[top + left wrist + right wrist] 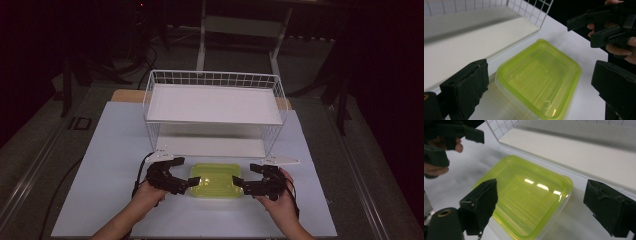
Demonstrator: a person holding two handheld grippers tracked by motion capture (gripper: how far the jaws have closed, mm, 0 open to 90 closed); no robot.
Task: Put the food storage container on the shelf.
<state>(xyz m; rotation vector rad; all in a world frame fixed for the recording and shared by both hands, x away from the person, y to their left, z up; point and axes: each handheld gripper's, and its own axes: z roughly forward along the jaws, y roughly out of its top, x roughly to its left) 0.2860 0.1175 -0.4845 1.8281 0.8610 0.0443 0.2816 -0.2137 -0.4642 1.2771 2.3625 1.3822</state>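
Dark surroundings are seen around a white tabletop [115,150], on which a white wire rack [214,115] with two flat shelves is set toward the 12 o'clock edge. A lime-green, translucent plastic container [216,180] is found lying flat on the tabletop just in front of the rack's lower shelf, toward 6 o'clock from it, with nothing visible inside it.

The left gripper [176,181] is held at the container's 9 o'clock end and the right gripper [248,184] at its 3 o'clock end, each pointed inward at it. In the left gripper view the fingers [466,87] are spread wide apart, with the container [539,80] lying between and ahead of them, unheld. In the right gripper view the fingers [480,202] are likewise parted, and the container [526,197] is framed between them, ungripped. Whether any fingertip already touches the rim cannot be told for certain from the high view, where the dark fingers overlap the green edge.

The step in hand is judged to be the approach for a two-sided pickup. For the next move, each pair of fingers would need to be brought over the rim at its own end and closed on it evenly, so that the container is lifted level, probably toward a rack shelf
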